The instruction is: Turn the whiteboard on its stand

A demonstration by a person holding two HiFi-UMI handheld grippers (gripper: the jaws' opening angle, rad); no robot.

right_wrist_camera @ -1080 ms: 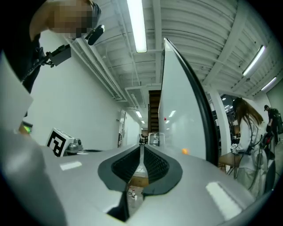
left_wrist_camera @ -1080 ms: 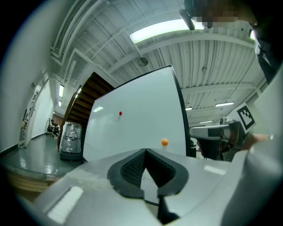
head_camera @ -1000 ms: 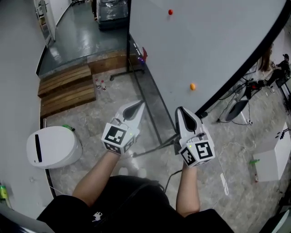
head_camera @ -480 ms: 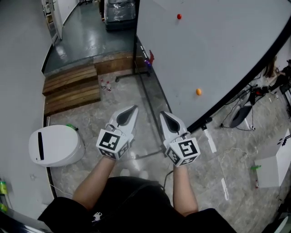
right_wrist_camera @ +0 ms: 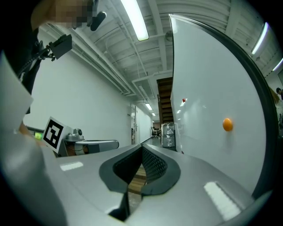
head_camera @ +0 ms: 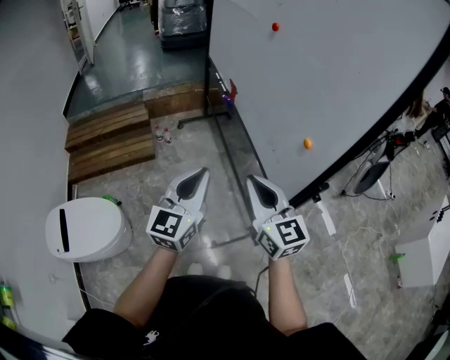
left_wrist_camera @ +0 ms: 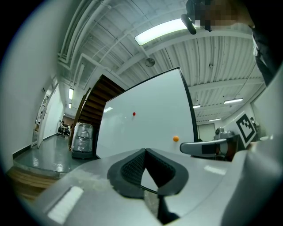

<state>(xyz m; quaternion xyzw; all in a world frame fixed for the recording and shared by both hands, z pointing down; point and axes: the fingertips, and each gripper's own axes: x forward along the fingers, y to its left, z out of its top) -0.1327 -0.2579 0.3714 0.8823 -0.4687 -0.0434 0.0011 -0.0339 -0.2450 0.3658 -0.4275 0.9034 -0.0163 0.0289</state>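
— Claws first: how do they stand?

— Left claw (head_camera: 203, 170) is clenched, tips pressed together with nothing between them. Right claw (head_camera: 249, 178) is the same, shut tight and empty. Both are held level, side by side and a little apart, above the stone floor (head_camera: 140, 183).

— And the whiteboard?

— Whiteboard (head_camera: 337, 77) is just ahead and to the right, upright on its stand (head_camera: 200, 118). Its near end stands just right of the right claw. In the right gripper view the board fills the right side, beside the jaws and not between them. In the left gripper view its face lies straight ahead, past the closed tips.

— Anything on the board?

— An orange magnet (head_camera: 307, 143) on the nearer part and a red magnet (head_camera: 275, 27) farther along. The rest of the face is blank.

— What lies around?

— Low on the left, near the left arm, sits a white bin (head_camera: 88, 228). Right of the board are cables (head_camera: 365, 232) on the floor and a white box (head_camera: 422, 246). Beyond the claws a foot of the stand crosses the floor, with two small bottles (head_camera: 163, 133) just beside it, then wooden steps (head_camera: 112, 137). Farthest off is a wrapped stack (head_camera: 184, 17).
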